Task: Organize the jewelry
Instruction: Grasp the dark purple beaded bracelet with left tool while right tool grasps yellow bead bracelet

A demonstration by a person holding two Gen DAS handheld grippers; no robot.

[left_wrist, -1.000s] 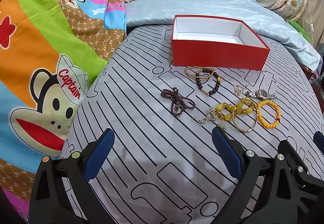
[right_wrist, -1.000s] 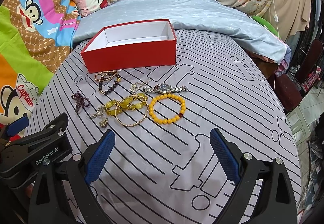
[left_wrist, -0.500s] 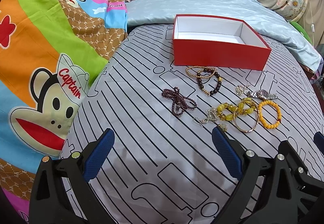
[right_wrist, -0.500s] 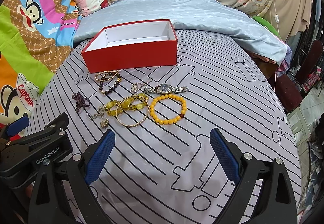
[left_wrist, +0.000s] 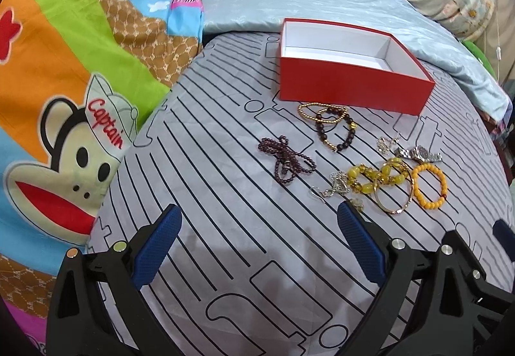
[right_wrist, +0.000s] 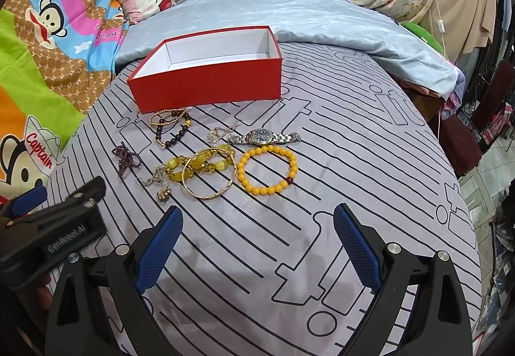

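An empty red box (left_wrist: 351, 88) (right_wrist: 209, 85) with a white inside stands on the grey striped cloth. In front of it lie several pieces of jewelry: a purple bead strand (left_wrist: 285, 159) (right_wrist: 126, 158), a dark bead bracelet (left_wrist: 336, 129) (right_wrist: 172, 129), a yellow stone bracelet under a gold bangle (left_wrist: 394, 190) (right_wrist: 209, 174), an orange bead bracelet (left_wrist: 429, 187) (right_wrist: 267, 169) and a silver watch (right_wrist: 264, 137). My left gripper (left_wrist: 259, 222) is open and empty, short of the purple strand. My right gripper (right_wrist: 257, 220) is open and empty, short of the orange bracelet.
A cartoon monkey blanket (left_wrist: 64, 98) lies to the left. A light blue quilt (right_wrist: 289, 17) and floral pillows lie behind the box. The bed edge and a dark red chair (right_wrist: 466, 137) are on the right. The left gripper's body (right_wrist: 48, 227) shows at the right view's lower left.
Both grippers have crept slightly forward toward the jewelry. Both stay open, and nothing on the cloth has moved.
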